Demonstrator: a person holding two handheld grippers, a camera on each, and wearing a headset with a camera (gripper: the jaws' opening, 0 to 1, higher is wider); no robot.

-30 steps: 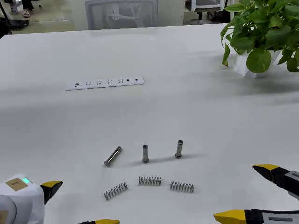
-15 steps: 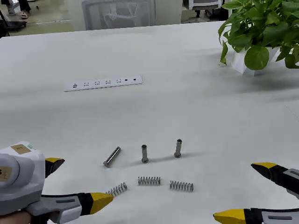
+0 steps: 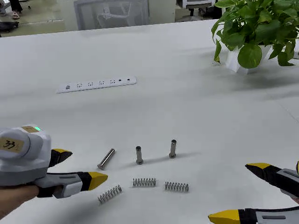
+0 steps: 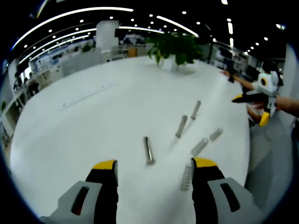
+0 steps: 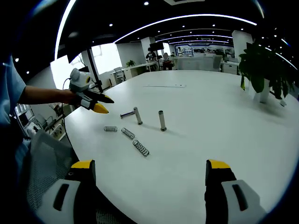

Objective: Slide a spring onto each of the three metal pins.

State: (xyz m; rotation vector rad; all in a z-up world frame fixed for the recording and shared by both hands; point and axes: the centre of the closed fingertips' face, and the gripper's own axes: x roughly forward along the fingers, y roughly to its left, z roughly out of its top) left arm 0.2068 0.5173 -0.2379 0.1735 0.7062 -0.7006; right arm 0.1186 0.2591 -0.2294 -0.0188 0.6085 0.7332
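Three metal pins are on the white table: one lying flat (image 3: 106, 158) and two upright (image 3: 138, 155) (image 3: 173, 148). In front of them lie three springs (image 3: 110, 194) (image 3: 144, 182) (image 3: 176, 186). My left gripper (image 3: 86, 165) is open and holds nothing, just left of the flat pin and the leftmost spring. In the left gripper view the flat pin (image 4: 148, 150) lies ahead between the jaws and a spring (image 4: 187, 176) sits by the right jaw. My right gripper (image 3: 229, 191) is wide open at the lower right, well short of the springs (image 5: 141, 148).
A white power strip (image 3: 96, 84) lies further back on the table. A potted plant (image 3: 254, 32) stands at the back right. A grey chair (image 3: 112, 13) is beyond the far edge. The near table edge runs below the grippers.
My left gripper has risen from the lower left corner and moved right, toward the flat pin and leftmost spring. The right gripper has hardly moved. The head camera has shifted slightly.
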